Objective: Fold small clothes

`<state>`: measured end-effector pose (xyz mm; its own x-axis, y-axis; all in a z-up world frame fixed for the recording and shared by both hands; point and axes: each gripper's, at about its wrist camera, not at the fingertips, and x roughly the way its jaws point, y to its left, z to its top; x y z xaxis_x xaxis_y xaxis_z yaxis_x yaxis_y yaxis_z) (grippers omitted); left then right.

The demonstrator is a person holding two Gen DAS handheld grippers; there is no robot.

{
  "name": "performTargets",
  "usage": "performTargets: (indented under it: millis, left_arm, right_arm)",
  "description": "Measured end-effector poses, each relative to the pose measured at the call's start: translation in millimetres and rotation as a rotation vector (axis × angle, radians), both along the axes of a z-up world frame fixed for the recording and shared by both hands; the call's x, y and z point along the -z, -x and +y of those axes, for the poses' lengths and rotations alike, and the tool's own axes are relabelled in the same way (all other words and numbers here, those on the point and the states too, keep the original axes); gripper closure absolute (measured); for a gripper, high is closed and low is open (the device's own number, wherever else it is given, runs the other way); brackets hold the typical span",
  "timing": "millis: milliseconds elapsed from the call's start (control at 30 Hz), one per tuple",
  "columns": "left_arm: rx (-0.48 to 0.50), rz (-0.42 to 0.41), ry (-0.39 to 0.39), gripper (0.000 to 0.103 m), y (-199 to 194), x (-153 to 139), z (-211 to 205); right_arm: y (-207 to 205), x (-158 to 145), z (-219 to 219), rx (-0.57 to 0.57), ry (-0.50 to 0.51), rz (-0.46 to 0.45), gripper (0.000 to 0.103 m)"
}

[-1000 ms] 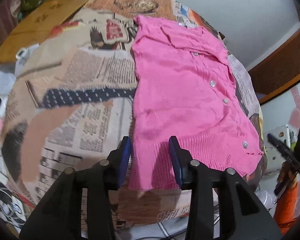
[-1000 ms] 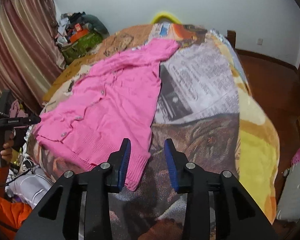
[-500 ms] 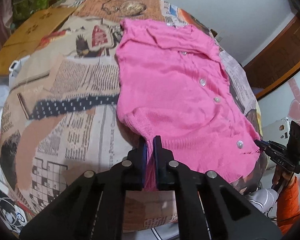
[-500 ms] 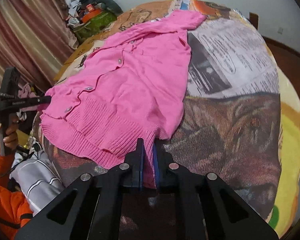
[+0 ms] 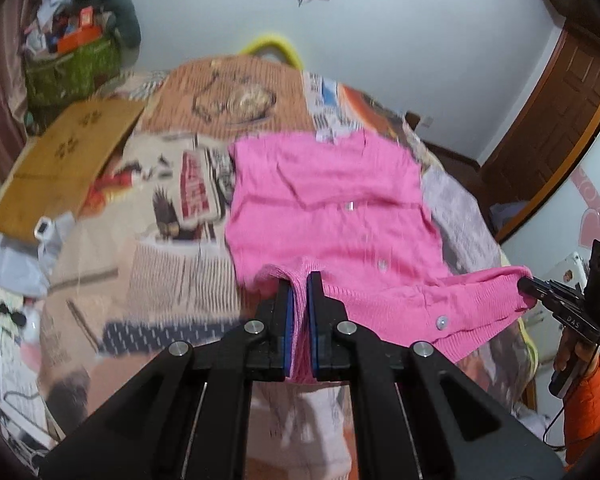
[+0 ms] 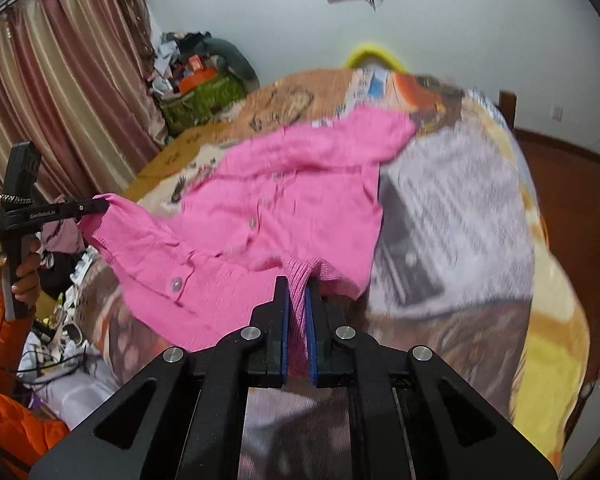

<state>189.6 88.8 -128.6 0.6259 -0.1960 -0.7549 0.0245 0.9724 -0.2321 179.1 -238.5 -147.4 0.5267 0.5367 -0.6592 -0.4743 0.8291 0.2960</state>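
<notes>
i have the pink cardigan pinched at both bottom corners of its ribbed hem. my left gripper has its blue-padded fingers drawn in narrow on a bunch of the hem, with pink knit showing in the thin gap between them. my right gripper is clamped the same way on the opposite hem corner, and a ridge of ribbing stands up between its pads.

the cardigan's near edge is raised off the bed, stretched between the two grippers; from the left wrist view the hem runs out to the tip of the right gripper, and from the right wrist view it runs to the tip of the left gripper. the collar end of the cardigan lies on the newspaper-print bedspread, toward the far side of the bed. its white buttons face up along the front placket.

the view is motion-blurred over the bedspread. beyond the bed's far edge a yellow curved object peeks up against the white wall. off the bed's left side sit a wooden board and a green bag stuffed with clutter, and pink curtains hang behind them. my orange sleeve shows under the left gripper.
</notes>
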Motion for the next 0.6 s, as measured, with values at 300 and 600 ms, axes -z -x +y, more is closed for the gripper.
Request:
performTargets:
  millis: [300, 600]
  left_arm:
    - [-0.048, -0.050, 0.015, 0.097, -74, -24, 14]
    - [-0.110, 0.006, 0.025, 0.097, -177, -2, 35]
  right_arm:
    - [-52, -34, 2, 0.036, -0.029, -0.137, 0.097]
    - [-138, -39, 21, 0.055, -0.008, -0.172, 0.097]
